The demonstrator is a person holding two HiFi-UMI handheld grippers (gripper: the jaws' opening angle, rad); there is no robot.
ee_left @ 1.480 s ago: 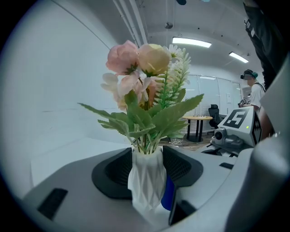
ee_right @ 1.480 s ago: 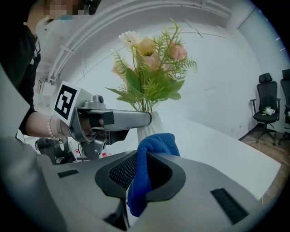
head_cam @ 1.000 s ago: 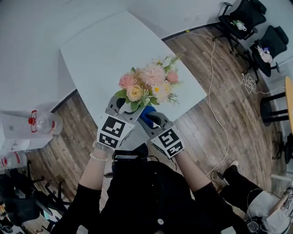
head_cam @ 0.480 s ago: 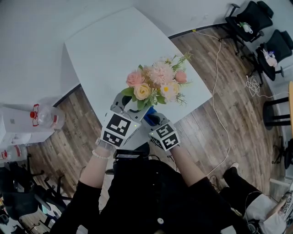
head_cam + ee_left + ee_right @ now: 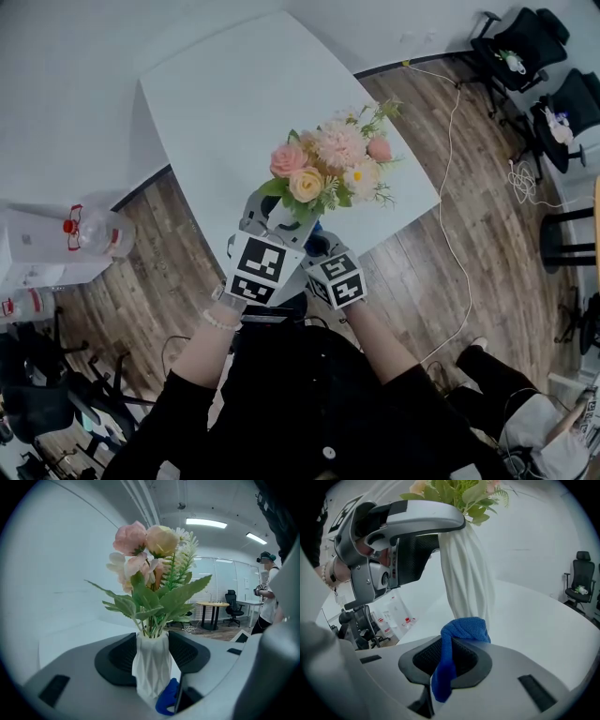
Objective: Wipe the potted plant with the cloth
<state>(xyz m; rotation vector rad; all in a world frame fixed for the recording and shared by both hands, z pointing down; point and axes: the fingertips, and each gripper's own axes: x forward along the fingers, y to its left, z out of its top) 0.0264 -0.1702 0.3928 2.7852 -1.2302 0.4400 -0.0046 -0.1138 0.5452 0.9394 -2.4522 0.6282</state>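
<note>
The potted plant is a white faceted vase (image 5: 151,667) with pink, cream and white artificial flowers (image 5: 330,167) and green leaves. My left gripper (image 5: 152,656) is shut on the vase and holds it up off the white table (image 5: 239,103). My right gripper (image 5: 451,660) is shut on a blue cloth (image 5: 457,637), which presses against the lower side of the vase (image 5: 466,581). In the head view both grippers sit close together under the bouquet, the left gripper (image 5: 274,225) at left and the right gripper (image 5: 319,251) at right. The blue cloth (image 5: 167,702) peeks in at the vase's base.
A clear bottle with a red cap (image 5: 89,232) stands on a white surface at the left. Black office chairs (image 5: 525,42) and a white cable (image 5: 448,150) are on the wooden floor at the right. Another person (image 5: 267,592) stands in the background.
Both grippers with the vase and cloth have shifted slightly right and up in the head view. The right gripper has drawn closer in under the bouquet.
</note>
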